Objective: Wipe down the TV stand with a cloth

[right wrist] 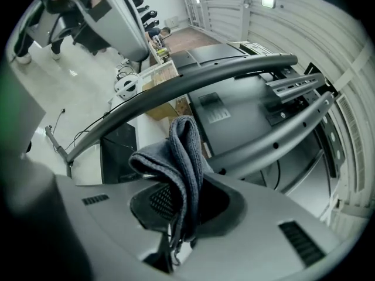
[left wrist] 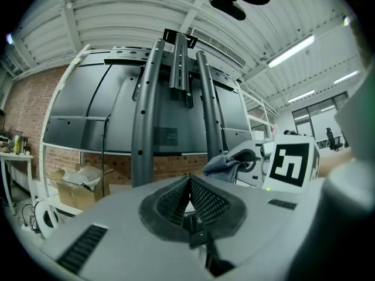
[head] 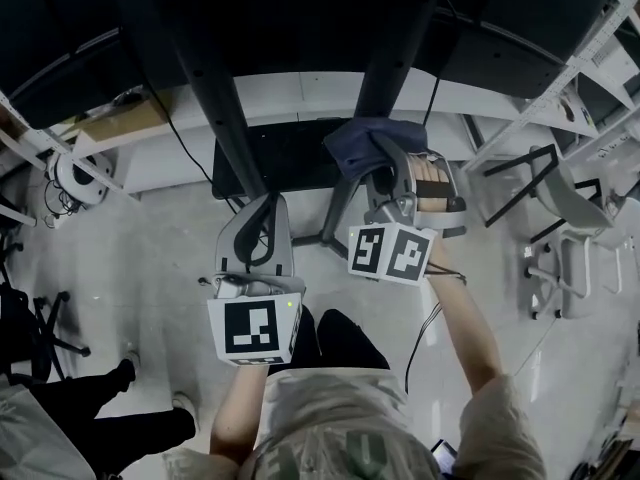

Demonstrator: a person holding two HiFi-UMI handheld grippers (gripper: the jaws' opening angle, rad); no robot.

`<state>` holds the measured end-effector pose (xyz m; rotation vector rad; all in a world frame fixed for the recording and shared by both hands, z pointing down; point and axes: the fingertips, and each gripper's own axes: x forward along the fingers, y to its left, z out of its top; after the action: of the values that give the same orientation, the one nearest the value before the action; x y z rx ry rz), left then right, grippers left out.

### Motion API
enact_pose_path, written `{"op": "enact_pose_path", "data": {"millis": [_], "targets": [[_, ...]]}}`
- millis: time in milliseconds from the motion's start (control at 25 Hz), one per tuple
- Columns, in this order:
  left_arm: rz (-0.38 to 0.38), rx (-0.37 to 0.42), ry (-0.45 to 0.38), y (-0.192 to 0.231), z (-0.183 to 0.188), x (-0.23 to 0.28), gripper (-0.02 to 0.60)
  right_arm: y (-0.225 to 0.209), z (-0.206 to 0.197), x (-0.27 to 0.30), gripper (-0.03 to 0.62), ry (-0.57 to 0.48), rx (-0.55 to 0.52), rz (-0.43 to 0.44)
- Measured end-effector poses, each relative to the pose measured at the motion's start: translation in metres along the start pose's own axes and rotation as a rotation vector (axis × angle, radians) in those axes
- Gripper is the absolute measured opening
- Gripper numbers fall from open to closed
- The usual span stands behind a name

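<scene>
The TV stand has two dark slanted poles (head: pixel 215 98) (left wrist: pixel 143 116) (right wrist: pixel 193 81) and a black base shelf (head: pixel 280 156); dark screens are mounted on it above. My right gripper (head: pixel 385 173) (right wrist: pixel 179 198) is shut on a grey-blue cloth (head: pixel 372 140) (right wrist: pixel 181 157). The cloth bunches out of the jaws and sits just in front of the right pole (head: pixel 395 58), above the shelf's right end. My left gripper (head: pixel 262 216) (left wrist: pixel 188 186) is shut with nothing in it and hovers below the left pole, short of the shelf. The cloth (left wrist: pixel 225 163) also shows in the left gripper view.
An open cardboard box (head: pixel 120 118) (left wrist: pixel 76 183) stands at the back left beside a white round device (head: pixel 75 178). White metal frames and a chair (head: pixel 560 238) crowd the right side. An office chair base (head: pixel 40 318) is at the left. Cables run across the grey floor (head: pixel 160 248).
</scene>
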<state>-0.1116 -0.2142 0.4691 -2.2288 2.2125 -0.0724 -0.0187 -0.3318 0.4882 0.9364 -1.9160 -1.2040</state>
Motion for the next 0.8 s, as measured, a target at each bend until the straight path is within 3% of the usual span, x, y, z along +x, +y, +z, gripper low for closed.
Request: {"op": "enact_pose_path", "data": {"millis": [440, 800], "targets": [[0.015, -0.055, 0.019, 0.016, -0.042, 0.018, 0.014, 0.109, -0.036, 0.016, 0.057, 0.064, 0.020, 0.172], [0.018, -0.072, 0.071, 0.019, -0.095, 0.031, 0.014, 0.231, -0.082, 0.037, 0.057, 0.107, 0.007, 0.302]]}}
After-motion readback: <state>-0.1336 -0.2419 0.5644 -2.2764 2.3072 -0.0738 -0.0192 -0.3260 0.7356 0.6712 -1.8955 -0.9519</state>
